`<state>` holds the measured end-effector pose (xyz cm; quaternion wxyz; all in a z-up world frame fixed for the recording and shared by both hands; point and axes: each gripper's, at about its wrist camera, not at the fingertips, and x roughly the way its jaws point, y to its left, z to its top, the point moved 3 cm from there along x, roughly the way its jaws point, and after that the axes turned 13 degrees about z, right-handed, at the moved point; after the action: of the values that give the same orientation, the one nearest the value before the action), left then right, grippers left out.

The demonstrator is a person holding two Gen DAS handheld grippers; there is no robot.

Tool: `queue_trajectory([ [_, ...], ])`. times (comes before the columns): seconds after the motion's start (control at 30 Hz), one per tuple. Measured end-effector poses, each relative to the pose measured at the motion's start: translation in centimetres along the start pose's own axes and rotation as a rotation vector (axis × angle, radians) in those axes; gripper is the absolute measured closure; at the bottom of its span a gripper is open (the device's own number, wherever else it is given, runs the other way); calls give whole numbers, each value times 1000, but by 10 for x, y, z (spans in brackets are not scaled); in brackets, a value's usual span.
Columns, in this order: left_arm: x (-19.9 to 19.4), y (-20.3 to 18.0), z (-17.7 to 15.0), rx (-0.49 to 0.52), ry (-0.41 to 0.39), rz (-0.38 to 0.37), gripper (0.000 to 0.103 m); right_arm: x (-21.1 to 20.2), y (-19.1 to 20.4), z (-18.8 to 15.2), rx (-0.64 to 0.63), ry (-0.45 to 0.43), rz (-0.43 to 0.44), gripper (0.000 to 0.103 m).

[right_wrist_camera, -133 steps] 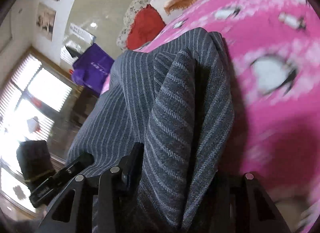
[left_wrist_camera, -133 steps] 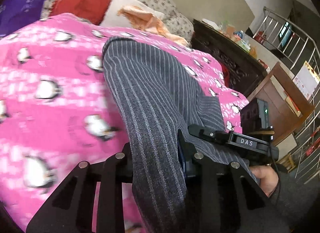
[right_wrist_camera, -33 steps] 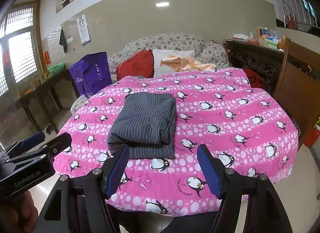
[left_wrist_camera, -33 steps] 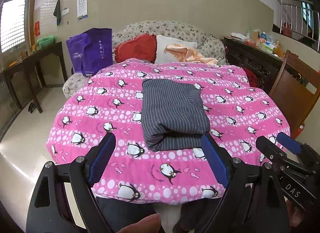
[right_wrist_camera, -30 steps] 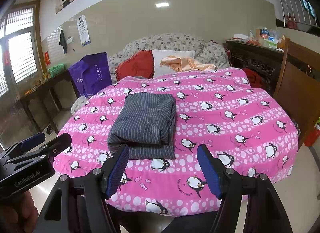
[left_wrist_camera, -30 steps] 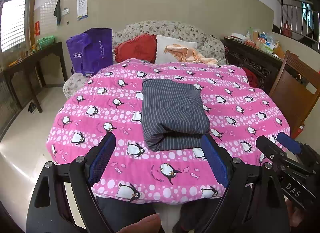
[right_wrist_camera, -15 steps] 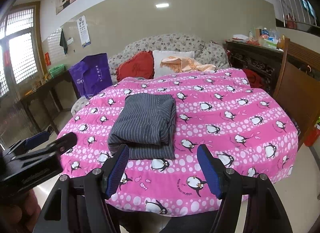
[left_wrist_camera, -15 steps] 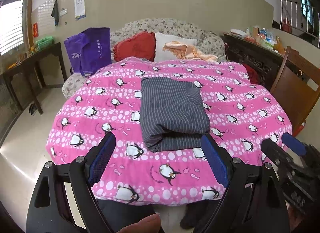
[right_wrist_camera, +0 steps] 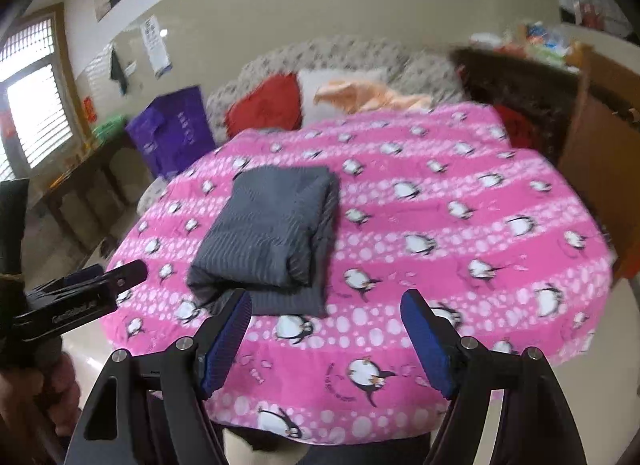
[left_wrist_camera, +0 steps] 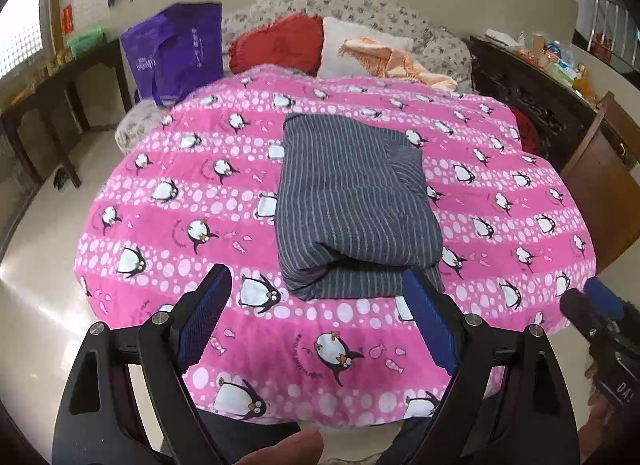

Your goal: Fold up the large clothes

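Observation:
A grey striped garment (left_wrist_camera: 352, 205) (right_wrist_camera: 268, 233) lies folded into a thick rectangle on the pink penguin blanket (left_wrist_camera: 160, 225) (right_wrist_camera: 460, 225). My left gripper (left_wrist_camera: 315, 274) hangs open just short of the blanket's near edge, in line with the garment's front fold, nothing between its blue pads (left_wrist_camera: 204, 317). My right gripper (right_wrist_camera: 326, 296) hovers at the same edge, slightly right of the garment; its jaws are opening and hold nothing. Each gripper also shows in the other's view: the right gripper (left_wrist_camera: 600, 329) low on the right, the left gripper (right_wrist_camera: 80, 301) low on the left.
Behind the blanket stand a purple bag (left_wrist_camera: 176, 49), a red cushion (left_wrist_camera: 280, 41) and a white pillow with an orange cloth (left_wrist_camera: 384, 55). A dark sideboard (left_wrist_camera: 532, 93) and a wooden chair (left_wrist_camera: 600, 169) flank the right side; a table (left_wrist_camera: 48, 97) stands left.
Earlier both grippers were shut on the striped garment; now it lies free. In the last second both grippers tipped downward and edged toward the blanket, and the right jaws widened slightly.

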<state>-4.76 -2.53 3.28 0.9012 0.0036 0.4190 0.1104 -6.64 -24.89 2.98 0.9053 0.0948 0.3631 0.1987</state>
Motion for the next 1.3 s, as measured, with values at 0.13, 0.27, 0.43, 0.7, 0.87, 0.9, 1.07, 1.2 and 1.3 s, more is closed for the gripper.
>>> queue_trajectory([
  [0.13,14,-6,19,15,19,-11,16,15,4,22,-14,47,34,28],
  [0.27,35,-13,37,29,47,-23,16,33,-1,41,-5,86,37,28],
  [0.43,70,-25,51,43,101,-31,16,61,-13,61,5,139,10,28],
  [0.7,104,-33,53,51,156,-34,16,95,-16,74,-16,205,6,28],
  [0.87,112,-36,51,56,175,-37,16,104,-16,74,-26,229,-2,28],
  [0.9,112,-37,51,59,174,-39,16,105,-17,74,-27,230,-3,28],
  [1.07,111,-34,52,52,170,-45,16,106,-18,75,-26,233,-9,28],
  [1.2,105,-30,51,34,146,-71,16,107,-20,72,-30,243,-15,28],
  [1.3,98,-28,52,40,124,-69,16,108,-21,69,-28,249,-22,28],
])
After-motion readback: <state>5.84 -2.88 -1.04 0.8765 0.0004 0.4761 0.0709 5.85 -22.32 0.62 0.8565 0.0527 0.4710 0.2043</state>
